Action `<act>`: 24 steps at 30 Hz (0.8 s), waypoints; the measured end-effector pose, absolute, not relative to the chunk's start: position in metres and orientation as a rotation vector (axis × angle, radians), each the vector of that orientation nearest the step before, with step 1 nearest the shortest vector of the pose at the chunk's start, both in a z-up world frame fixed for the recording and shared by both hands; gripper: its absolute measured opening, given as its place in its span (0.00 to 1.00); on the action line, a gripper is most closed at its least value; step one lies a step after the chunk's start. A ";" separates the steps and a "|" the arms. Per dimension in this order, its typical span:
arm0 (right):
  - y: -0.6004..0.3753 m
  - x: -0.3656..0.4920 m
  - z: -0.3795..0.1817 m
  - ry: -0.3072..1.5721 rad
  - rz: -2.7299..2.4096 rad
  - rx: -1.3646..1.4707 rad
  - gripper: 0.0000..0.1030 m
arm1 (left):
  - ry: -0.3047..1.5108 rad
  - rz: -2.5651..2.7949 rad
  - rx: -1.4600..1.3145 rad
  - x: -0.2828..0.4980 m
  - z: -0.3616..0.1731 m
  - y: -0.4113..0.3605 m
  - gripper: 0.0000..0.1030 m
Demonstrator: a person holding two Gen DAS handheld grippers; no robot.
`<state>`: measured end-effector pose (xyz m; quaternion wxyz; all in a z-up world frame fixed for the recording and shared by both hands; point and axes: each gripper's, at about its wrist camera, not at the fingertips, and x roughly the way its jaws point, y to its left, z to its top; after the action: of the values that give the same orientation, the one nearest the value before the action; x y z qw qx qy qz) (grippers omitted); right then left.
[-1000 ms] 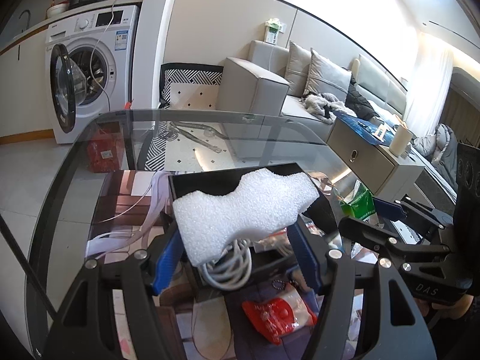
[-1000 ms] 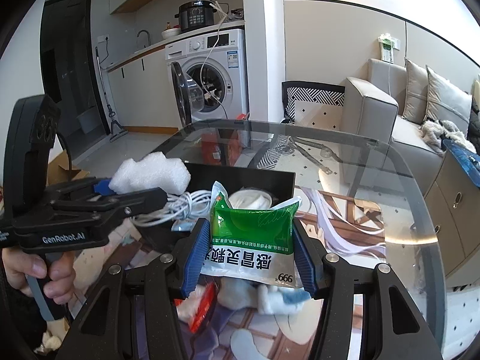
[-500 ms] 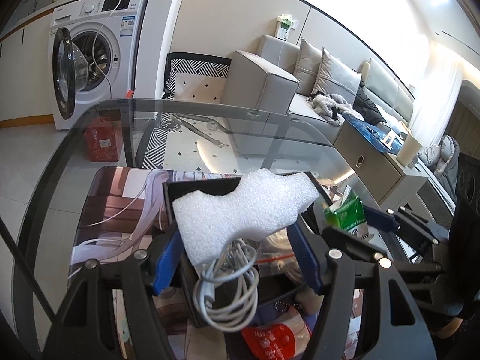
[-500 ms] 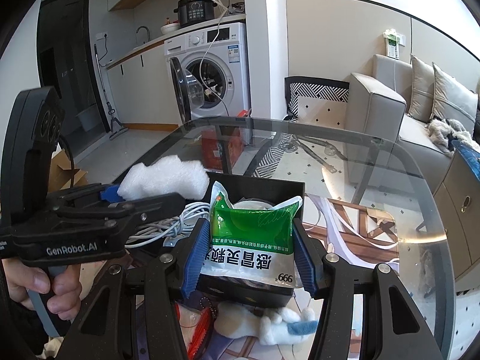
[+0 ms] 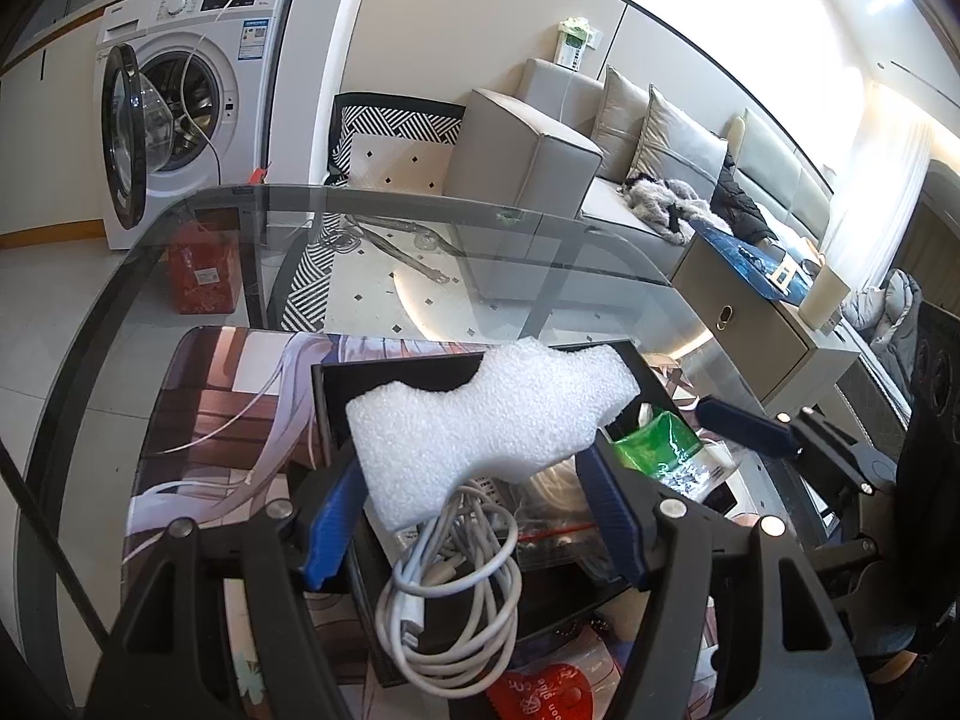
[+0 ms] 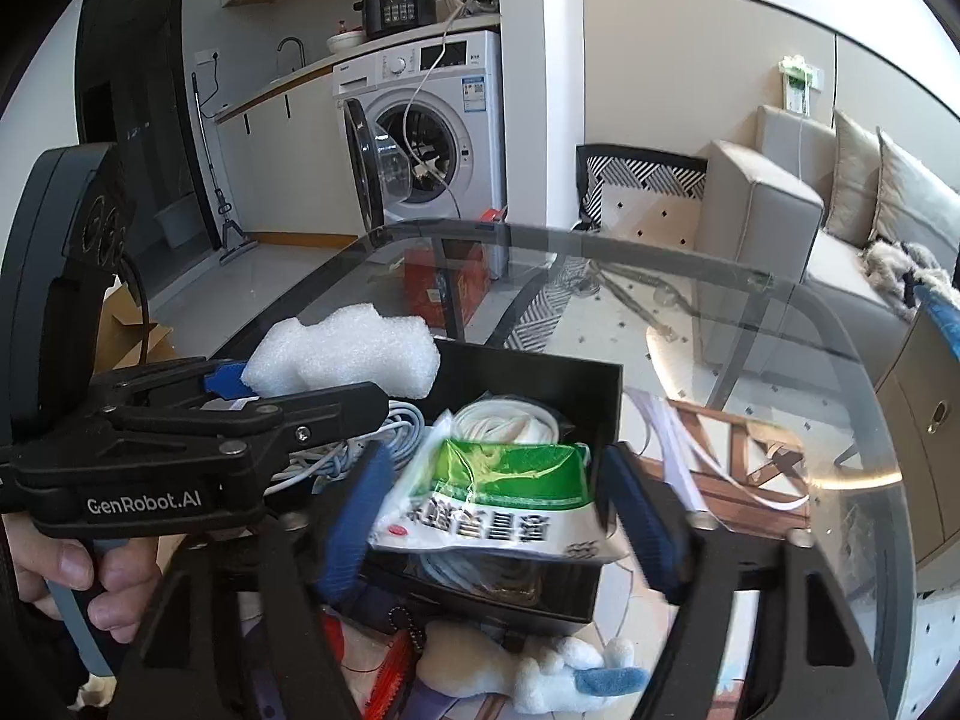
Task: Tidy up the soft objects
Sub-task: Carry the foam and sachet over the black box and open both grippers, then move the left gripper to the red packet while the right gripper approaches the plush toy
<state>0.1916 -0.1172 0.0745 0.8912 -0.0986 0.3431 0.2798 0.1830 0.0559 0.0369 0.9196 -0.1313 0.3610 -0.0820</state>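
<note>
A white foam piece (image 5: 480, 414) sits pinched between the blue pads of my left gripper (image 5: 471, 462), which is shut on it. A coil of white cable (image 5: 450, 588) hangs from under the foam. Both hover over an open black box (image 5: 390, 369). In the right wrist view my right gripper (image 6: 492, 462) is opening. The green and white packet (image 6: 498, 498) lies tilted between its pads, free of them, over the black box (image 6: 540, 366). The foam (image 6: 348, 348) and left gripper (image 6: 312, 387) show at the left. The packet (image 5: 660, 450) also appears in the left wrist view.
The box stands on a printed mat (image 5: 222, 396) on a glass table (image 5: 420, 228). A white and blue plush toy (image 6: 558, 672) and a red pouch (image 5: 540, 690) lie in front of the box. A person's hand (image 6: 66, 570) grips the left handle. More cable lies inside the box.
Both grippers came forward and a little lower over the box. The right jaws spread apart and the green packet tipped loose between them. The left still grips the foam.
</note>
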 end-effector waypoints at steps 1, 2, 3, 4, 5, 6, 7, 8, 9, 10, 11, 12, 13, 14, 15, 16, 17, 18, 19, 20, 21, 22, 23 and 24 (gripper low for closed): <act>-0.119 0.191 0.075 0.710 0.579 -0.203 0.78 | 0.742 -0.170 -0.269 0.182 0.037 0.056 0.68; -0.121 0.190 0.076 0.706 0.572 -0.200 0.80 | 0.741 -0.173 -0.267 0.182 0.037 0.056 0.68; -0.124 0.189 0.077 0.703 0.562 -0.195 0.83 | 0.742 -0.176 -0.262 0.181 0.037 0.055 0.70; -0.127 0.188 0.078 0.700 0.554 -0.191 0.85 | 0.741 -0.182 -0.257 0.180 0.037 0.054 0.73; -0.130 0.187 0.079 0.698 0.548 -0.187 0.87 | 0.739 -0.187 -0.255 0.179 0.038 0.053 0.76; -0.132 0.186 0.079 0.697 0.544 -0.185 0.88 | 0.737 -0.195 -0.253 0.178 0.039 0.052 0.81; -0.135 0.184 0.080 0.692 0.535 -0.184 0.90 | 0.735 -0.198 -0.247 0.177 0.040 0.051 0.85; -0.137 0.183 0.081 0.689 0.528 -0.183 0.90 | 0.731 -0.200 -0.239 0.176 0.041 0.049 0.88; -0.141 0.180 0.082 0.685 0.520 -0.179 0.92 | 0.728 -0.204 -0.232 0.174 0.042 0.047 0.94; -0.143 0.179 0.083 0.684 0.517 -0.175 0.94 | 0.725 -0.209 -0.230 0.173 0.044 0.046 1.00; -0.147 0.176 0.084 0.680 0.512 -0.170 0.94 | 0.718 -0.204 -0.223 0.170 0.046 0.044 1.00; -0.149 0.174 0.084 0.677 0.509 -0.170 0.95 | 0.715 -0.194 -0.217 0.169 0.046 0.044 1.00; -0.152 0.171 0.085 0.675 0.502 -0.172 0.97 | 0.712 -0.185 -0.208 0.167 0.048 0.043 1.00; -0.154 0.169 0.085 0.672 0.497 -0.173 0.97 | 0.711 -0.183 -0.203 0.165 0.049 0.043 1.00; -0.157 0.166 0.085 0.670 0.493 -0.171 0.98 | 0.708 -0.179 -0.202 0.163 0.050 0.043 1.00; -0.160 0.164 0.085 0.670 0.492 -0.169 0.99 | 0.706 -0.175 -0.201 0.162 0.050 0.044 1.00; -0.162 0.162 0.085 0.670 0.488 -0.167 0.99 | 0.702 -0.168 -0.196 0.160 0.051 0.045 1.00; -0.165 0.159 0.084 0.670 0.485 -0.166 0.99 | 0.698 -0.161 -0.192 0.157 0.051 0.045 1.00; -0.167 0.158 0.083 0.672 0.482 -0.165 0.99 | 0.694 -0.154 -0.188 0.154 0.052 0.046 1.00; -0.168 0.156 0.082 0.675 0.479 -0.165 0.99 | 0.694 -0.148 -0.186 0.152 0.052 0.046 1.00; -0.170 0.154 0.081 0.678 0.476 -0.165 0.99 | 0.691 -0.142 -0.184 0.149 0.052 0.048 1.00; -0.171 0.153 0.080 0.678 0.474 -0.163 0.99 | 0.689 -0.137 -0.183 0.147 0.052 0.048 1.00; -0.173 0.151 0.079 0.678 0.474 -0.161 0.99 | 0.689 -0.134 -0.181 0.144 0.052 0.049 1.00; -0.175 0.150 0.078 0.678 0.474 -0.159 0.99 | 0.688 -0.131 -0.176 0.141 0.051 0.049 1.00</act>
<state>0.1497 -0.1745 0.0783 0.9126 -0.0771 0.3292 0.2299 0.1408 0.0495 0.0507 0.9355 -0.0861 0.3365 -0.0640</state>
